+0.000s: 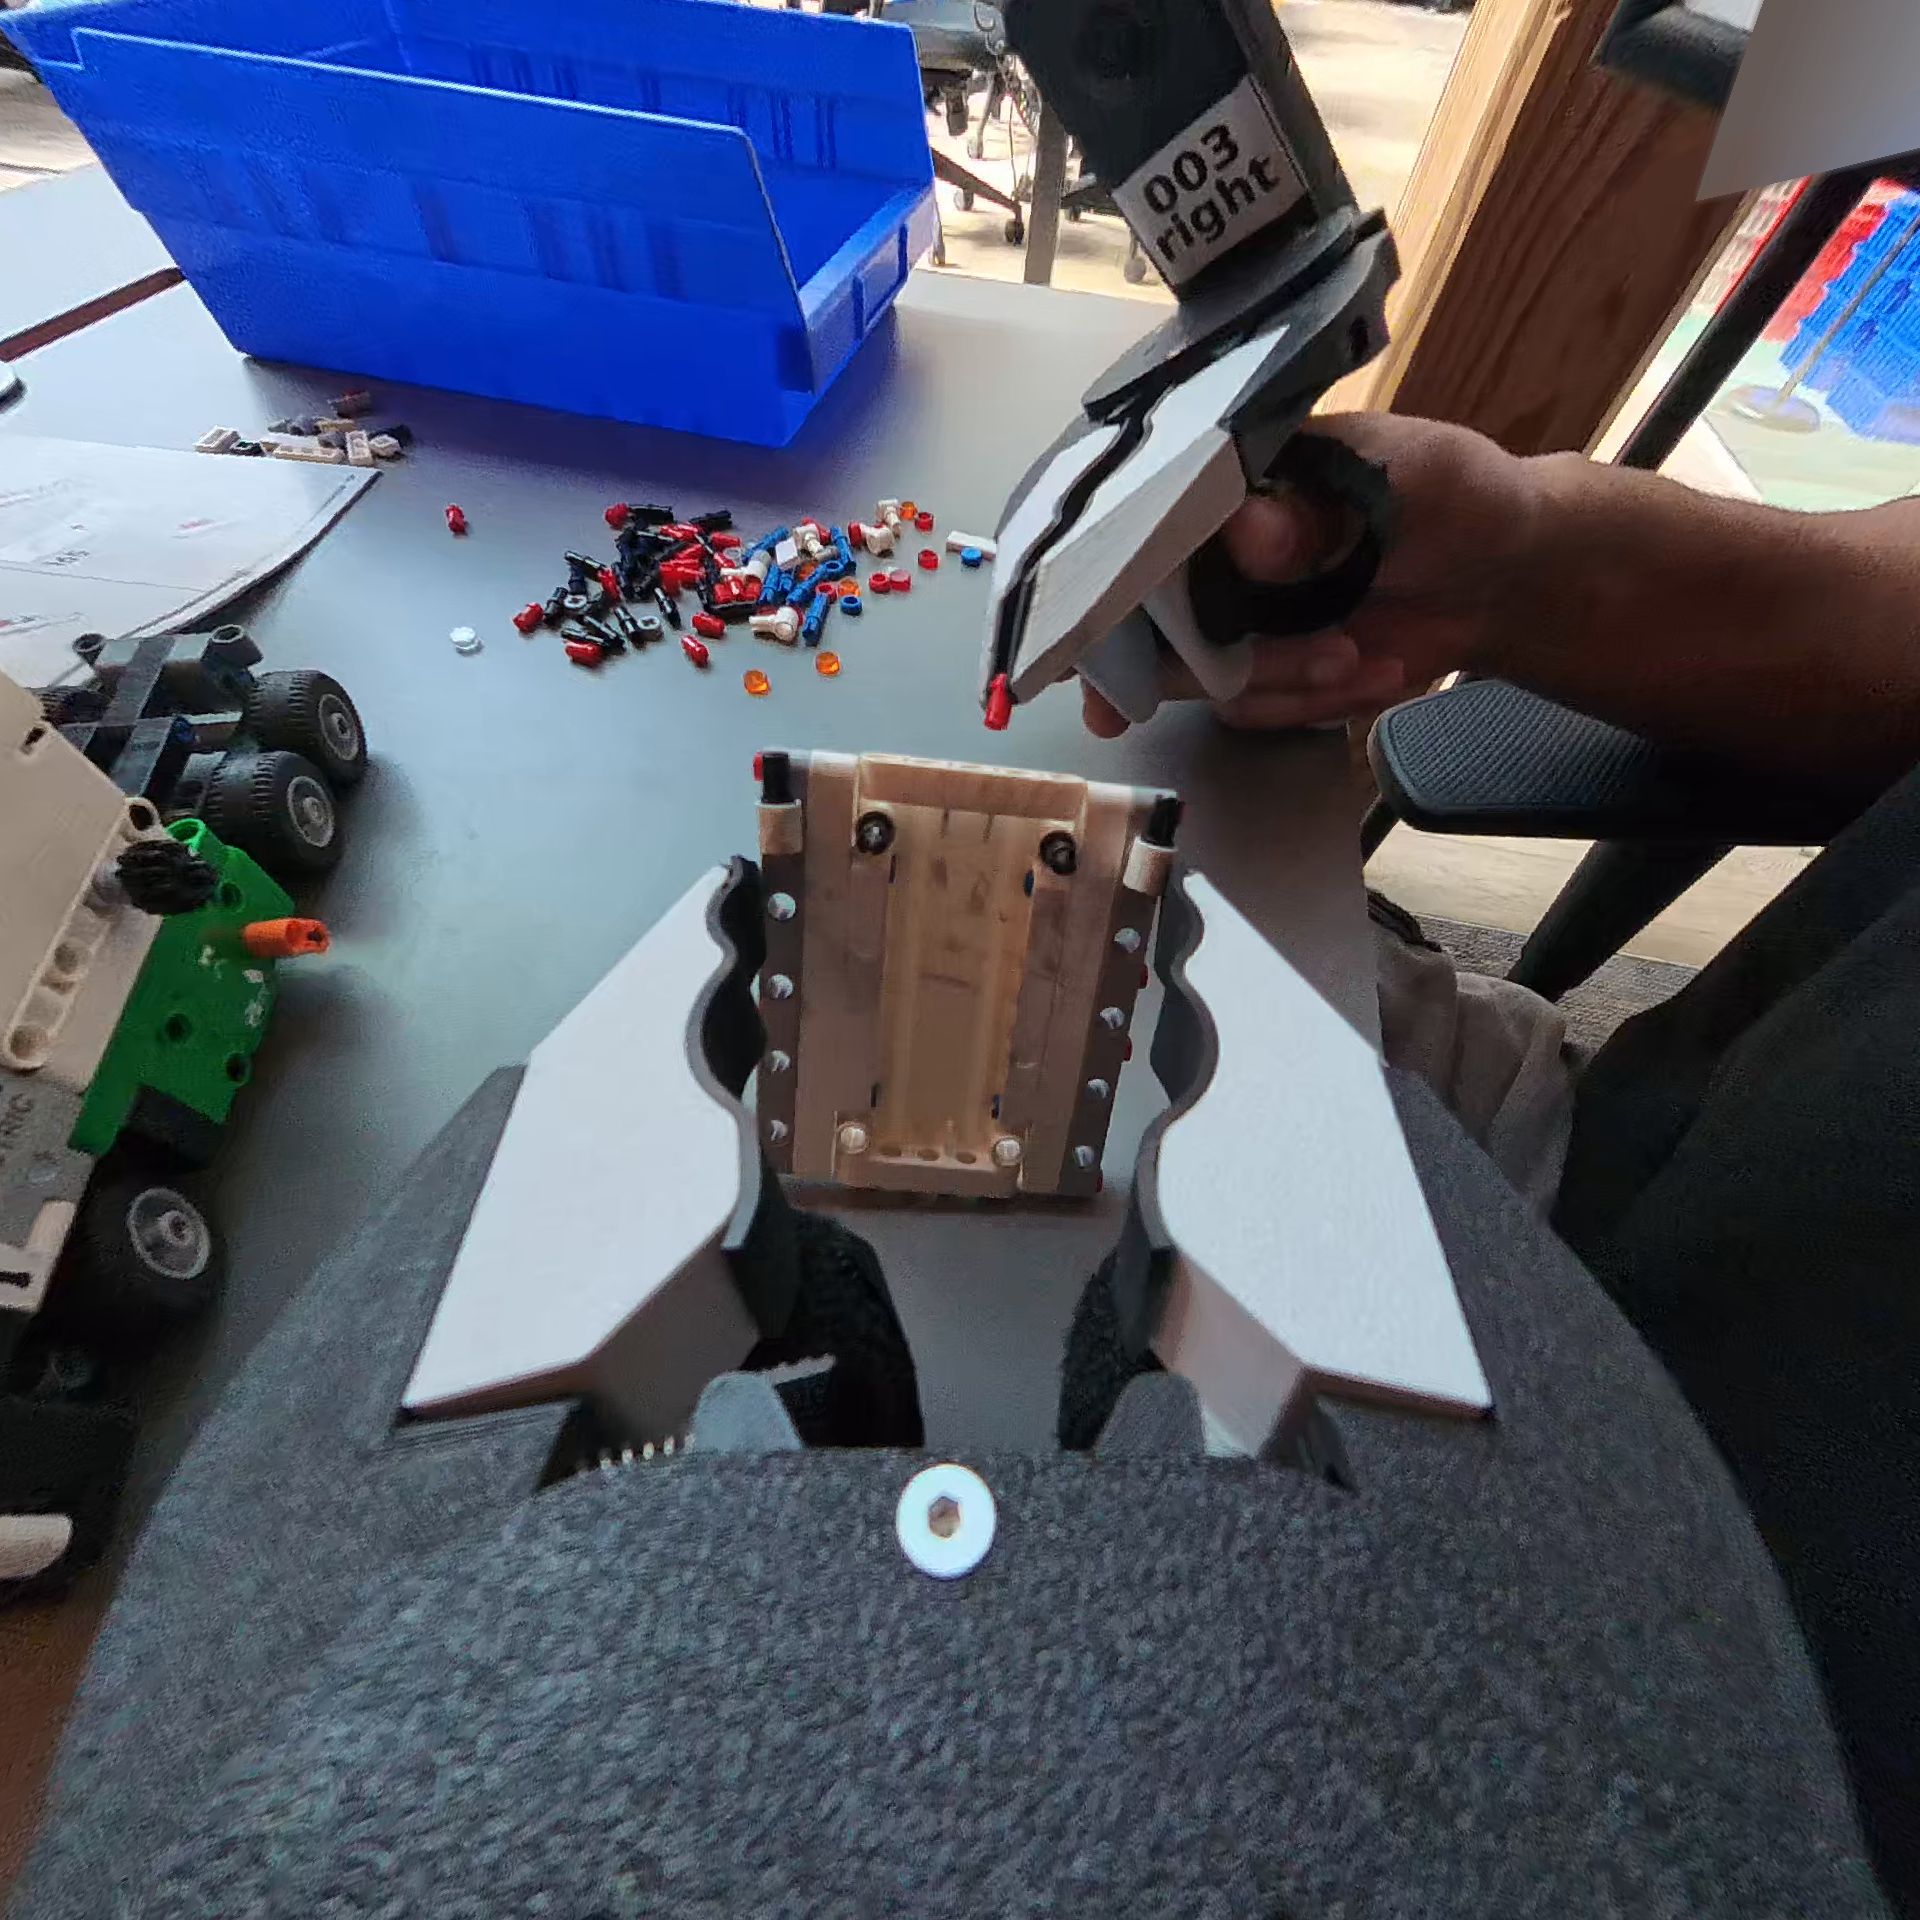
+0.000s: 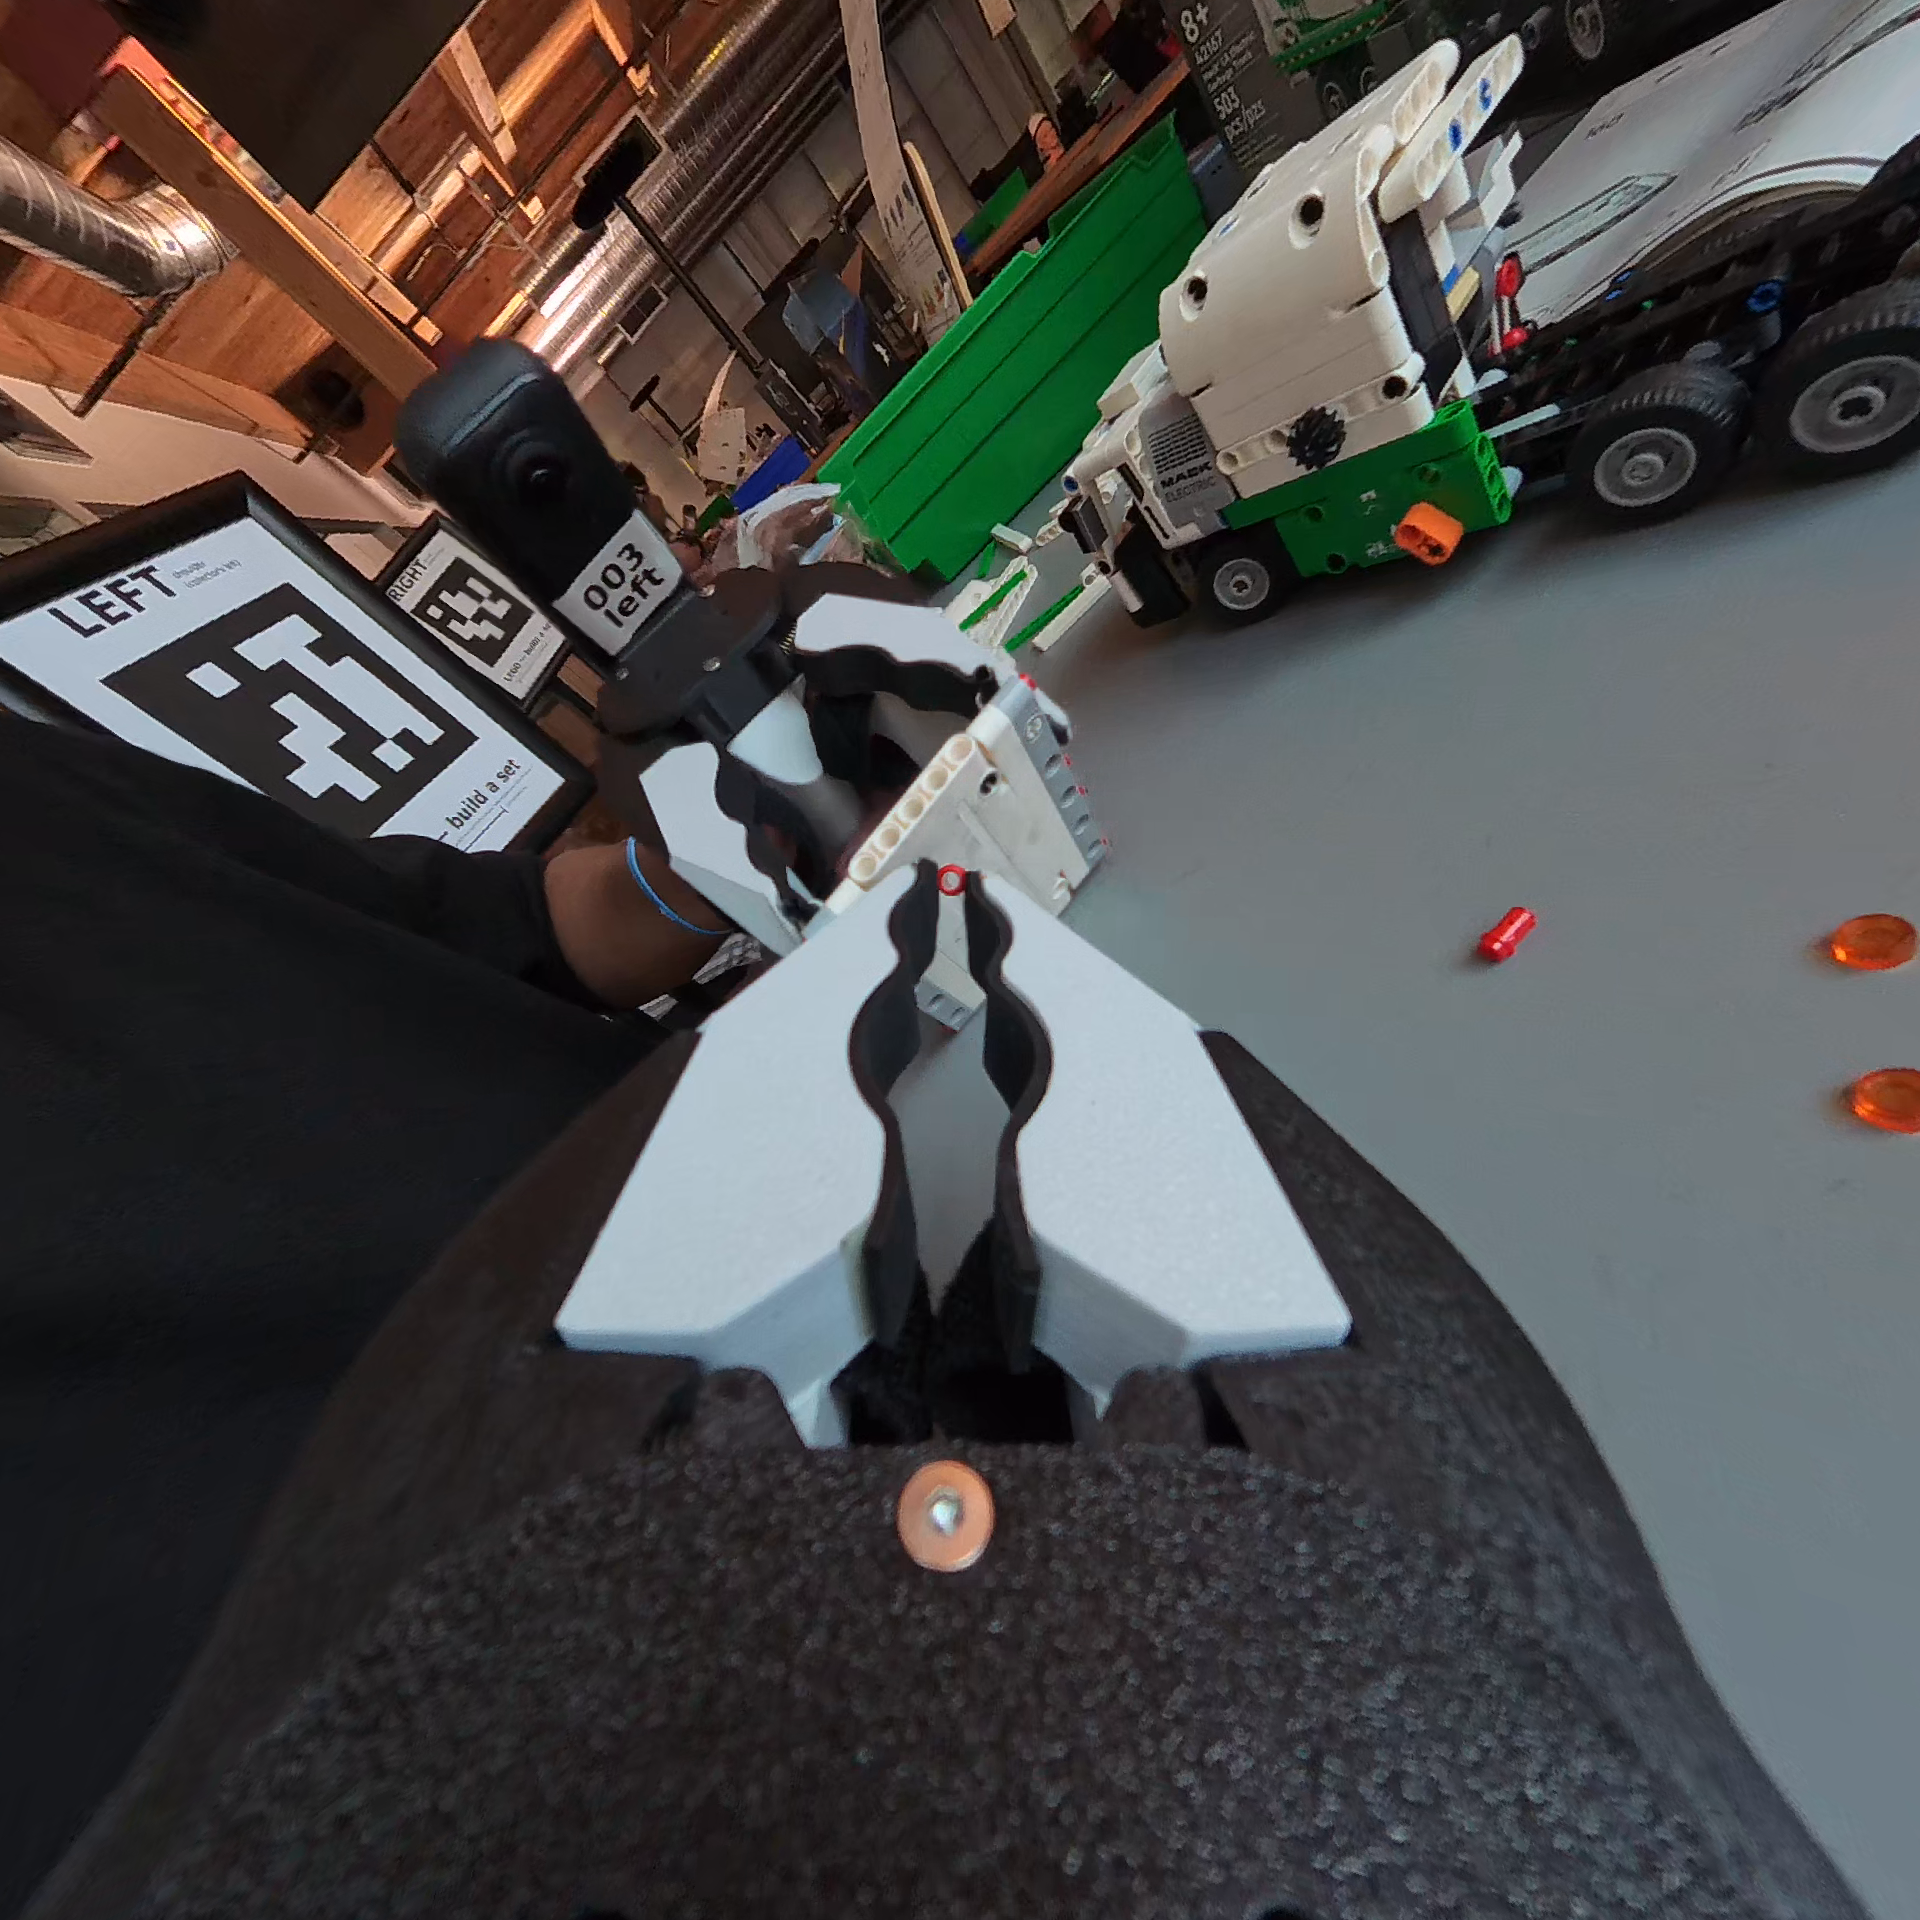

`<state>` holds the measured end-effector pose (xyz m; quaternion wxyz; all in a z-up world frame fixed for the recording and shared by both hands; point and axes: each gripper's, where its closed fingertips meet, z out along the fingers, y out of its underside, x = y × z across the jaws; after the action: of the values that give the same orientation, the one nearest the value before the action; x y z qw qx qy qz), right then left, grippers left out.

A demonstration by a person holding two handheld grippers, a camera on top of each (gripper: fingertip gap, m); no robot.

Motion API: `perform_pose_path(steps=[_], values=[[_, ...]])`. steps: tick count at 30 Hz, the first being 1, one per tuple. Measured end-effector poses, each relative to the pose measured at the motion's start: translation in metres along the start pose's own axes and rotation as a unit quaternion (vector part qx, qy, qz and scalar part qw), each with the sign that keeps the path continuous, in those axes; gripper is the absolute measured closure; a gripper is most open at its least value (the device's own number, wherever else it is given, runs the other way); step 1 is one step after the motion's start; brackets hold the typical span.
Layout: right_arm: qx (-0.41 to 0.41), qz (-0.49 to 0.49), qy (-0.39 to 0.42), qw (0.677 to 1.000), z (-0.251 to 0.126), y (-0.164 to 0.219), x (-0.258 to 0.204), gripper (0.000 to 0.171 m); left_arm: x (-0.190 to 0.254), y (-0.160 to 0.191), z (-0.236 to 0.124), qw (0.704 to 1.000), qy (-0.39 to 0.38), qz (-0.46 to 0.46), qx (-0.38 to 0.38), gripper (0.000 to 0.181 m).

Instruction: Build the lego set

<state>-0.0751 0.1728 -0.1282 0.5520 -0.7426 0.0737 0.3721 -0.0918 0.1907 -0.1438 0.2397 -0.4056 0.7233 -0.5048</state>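
A white and grey Lego panel assembly (image 1: 951, 987) stands on the grey table (image 1: 540, 790), with a black pin at each top corner. My left gripper (image 1: 961, 878) is shut on its two sides. It also shows in the right wrist view (image 2: 894, 795), still clamped on the panel (image 2: 997, 790). My right gripper (image 2: 943, 894) is shut on a small red pin (image 2: 949, 881) at its fingertips. In the left wrist view the right gripper (image 1: 1000, 698) holds the red pin (image 1: 997, 707) just above and beyond the panel's top edge, near the right corner.
A pile of small red, black and blue pins (image 1: 717, 582) lies beyond the panel, before a blue bin (image 1: 499, 208). A partly built white and green truck (image 1: 156, 935) stands at the left. A booklet (image 1: 156, 520), a loose red pin (image 2: 1507, 932) and orange round tiles (image 2: 1870, 940) lie on the table. About 4 centimeters separates my left fingertips from my right.
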Motion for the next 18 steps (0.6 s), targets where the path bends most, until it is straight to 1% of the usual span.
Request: perform_pose_path(steps=[3, 5, 8, 10, 14, 18], values=[[-0.04, -0.006, 0.059, 0.997, 0.008, 0.011, 0.015, 0.168, 0.003, 0.0, -0.001, 1.0, -0.002, 0.018, 0.002, 0.108], [-0.065, -0.026, 0.059, 0.996, 0.017, 0.017, 0.011, 0.168, 0.005, -0.006, -0.002, 1.0, 0.003, 0.023, 0.02, 0.108], [-0.034, -0.041, 0.04, 0.998, 0.022, 0.007, -0.001, 0.168, 0.003, -0.004, 0.002, 1.0, 0.003, 0.018, 0.011, 0.107], [-0.028, -0.05, 0.047, 0.997, 0.02, 0.002, -0.004, 0.168, 0.004, -0.006, 0.002, 1.0, 0.006, 0.022, 0.015, 0.108], [-0.032, -0.086, 0.067, 0.994, 0.02, -0.006, -0.009, 0.168, 0.005, -0.008, 0.002, 1.0, 0.012, 0.014, 0.019, 0.107], [-0.034, -0.097, 0.064, 0.993, 0.03, -0.012, -0.012, 0.167, 0.003, 0.001, 0.003, 1.0, 0.002, 0.011, -0.007, 0.108]])
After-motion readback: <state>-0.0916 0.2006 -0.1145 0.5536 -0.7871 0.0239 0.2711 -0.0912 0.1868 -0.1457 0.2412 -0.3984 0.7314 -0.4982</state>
